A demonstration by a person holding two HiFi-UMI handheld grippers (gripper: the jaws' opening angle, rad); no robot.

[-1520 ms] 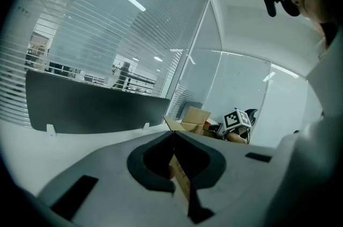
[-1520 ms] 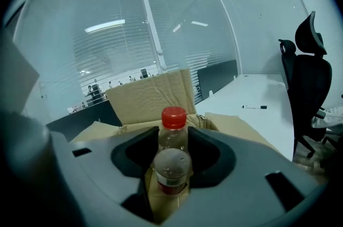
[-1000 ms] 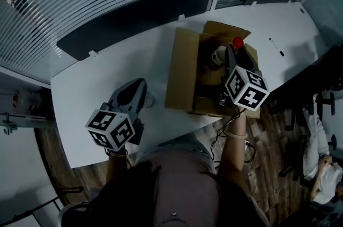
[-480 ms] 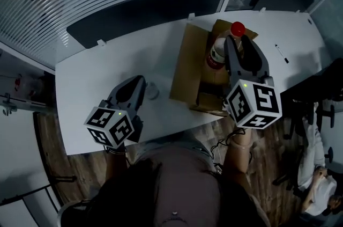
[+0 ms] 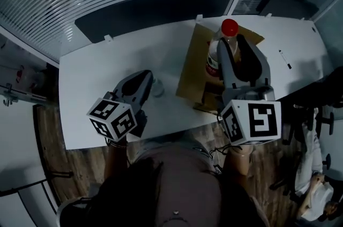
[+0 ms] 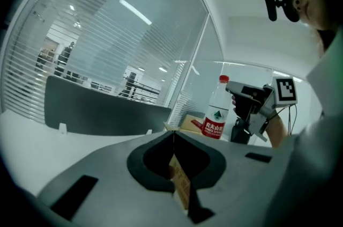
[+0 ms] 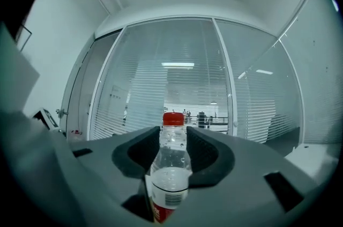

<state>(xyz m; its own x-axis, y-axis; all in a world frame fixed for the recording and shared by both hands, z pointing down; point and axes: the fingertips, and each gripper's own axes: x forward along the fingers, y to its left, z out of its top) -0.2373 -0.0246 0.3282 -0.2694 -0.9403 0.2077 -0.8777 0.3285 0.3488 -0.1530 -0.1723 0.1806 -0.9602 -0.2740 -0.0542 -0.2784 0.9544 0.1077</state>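
- White table, open cardboard box on it.
- Right gripper clamps 1 bottle, raised above the box, not yet set down.
- Left gripper closed, empty.

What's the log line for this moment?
right gripper: shut on water bottle, at cardboard box | left gripper: shut, over table

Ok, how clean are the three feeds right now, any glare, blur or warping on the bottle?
Head view: dim, darkest along the bottom edge, but the bottle and the white table read sharply. Left gripper view: heavy fisheye bends the glass wall, corners black. Right gripper view: same warping; the bottle is crisp, with no glare, and a light strip glows behind it.
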